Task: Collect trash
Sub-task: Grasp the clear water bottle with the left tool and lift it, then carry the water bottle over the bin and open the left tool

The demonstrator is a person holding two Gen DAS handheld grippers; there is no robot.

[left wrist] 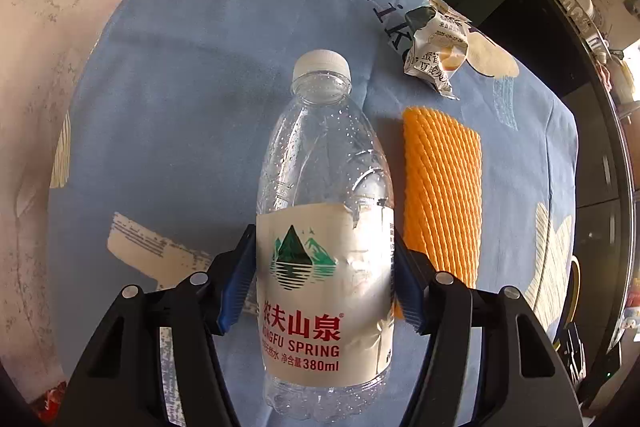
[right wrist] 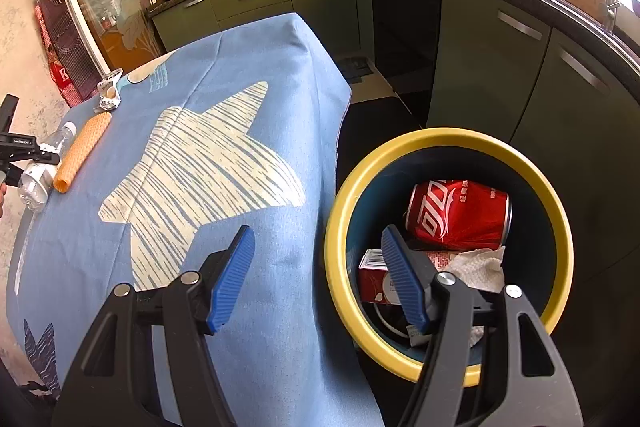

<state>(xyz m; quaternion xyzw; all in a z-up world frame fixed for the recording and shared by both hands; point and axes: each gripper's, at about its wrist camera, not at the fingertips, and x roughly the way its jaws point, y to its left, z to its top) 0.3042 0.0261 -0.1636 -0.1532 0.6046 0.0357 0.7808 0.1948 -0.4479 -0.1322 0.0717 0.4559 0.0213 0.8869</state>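
Three pieces of trash lie on the blue-clothed table [left wrist: 192, 99]: a clear water bottle [left wrist: 324, 239], an orange foam net sleeve [left wrist: 442, 195] just beside it, and a crumpled wrapper [left wrist: 438, 45] farther off. The left gripper [left wrist: 324, 275] has its jaws pinching the bottle at the label, cap pointing away. The right gripper [right wrist: 318, 279] hangs with jaws spread and holding nothing, over the table edge and the yellow-rimmed bin [right wrist: 556, 211]. Inside the bin are a red cola can [right wrist: 460, 215], a red carton [right wrist: 372, 275] and a white tissue [right wrist: 480, 267].
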